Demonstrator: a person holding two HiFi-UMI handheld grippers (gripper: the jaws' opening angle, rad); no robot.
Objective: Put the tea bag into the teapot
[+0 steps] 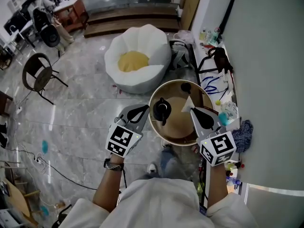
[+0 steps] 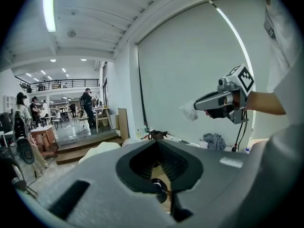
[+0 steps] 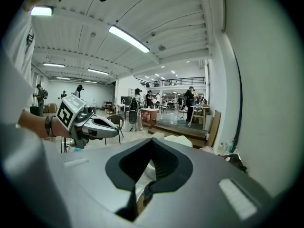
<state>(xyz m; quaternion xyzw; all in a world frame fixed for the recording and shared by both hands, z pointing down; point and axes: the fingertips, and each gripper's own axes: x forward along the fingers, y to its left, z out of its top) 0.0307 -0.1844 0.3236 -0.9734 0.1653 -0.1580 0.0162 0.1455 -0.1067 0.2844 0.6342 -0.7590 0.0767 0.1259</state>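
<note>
**Tea bag held beside the open teapot, both grippers over the round table**

Head view, looking steeply down: round wooden table with a raised rim (image 1: 176,137), standing on pale marble floor (image 1: 85,108). On its left part, a glossy black teapot (image 1: 161,111), upright. Near the far rim, apart from the pot, a small black round lid (image 1: 186,86). Beyond the table, a white beanbag chair with a yellow centre (image 1: 137,56). At the table's left edge, the grey left gripper (image 1: 144,110) with its marker cube, jaws pressed together with nothing between them, tips just beside the teapot. On the right, the grey right gripper (image 1: 194,109), jaws closed, pinching a small white paper tea bag (image 1: 187,105) at the tips. Tea bag over the table, just right of the teapot, not inside it.

Left gripper view: own jaws meeting in a point, empty. Below them, part of the black teapot (image 2: 157,185) on the wood. Higher up on the right, the right gripper (image 2: 197,107) against a pale wall, tea bag (image 2: 189,111) hanging from its closed tips.

Right gripper view: own jaws drawn together. At left, the left gripper (image 3: 114,131), tips shut. Far behind, people at desks.
</note>
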